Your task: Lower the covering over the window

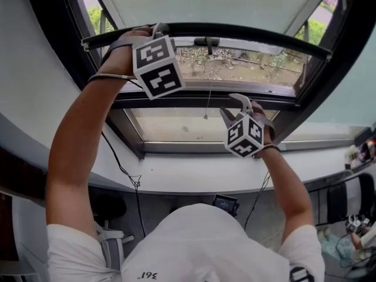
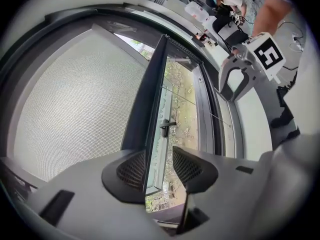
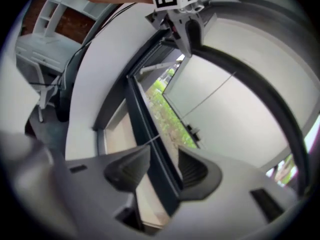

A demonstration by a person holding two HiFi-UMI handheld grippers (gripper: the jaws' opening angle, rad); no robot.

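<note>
The blind's bottom bar (image 1: 252, 38) is straddled at its left end by the left gripper (image 1: 157, 28) (jaws apart, unclamped); the right gripper (image 1: 235, 106) is held released, empty, nearer.

The white shirt (image 1: 205, 239) bears "361" near its collar, seen upside down.

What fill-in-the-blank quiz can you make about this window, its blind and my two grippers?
1. The left gripper has the dark bottom bar of the pale roller blind ___ its jaws.
2. The right gripper has its jaws ___, clamped on nothing.
3. In the head view, the right gripper sits ___ than the left gripper.

Missing words: between; open; lower.
</note>
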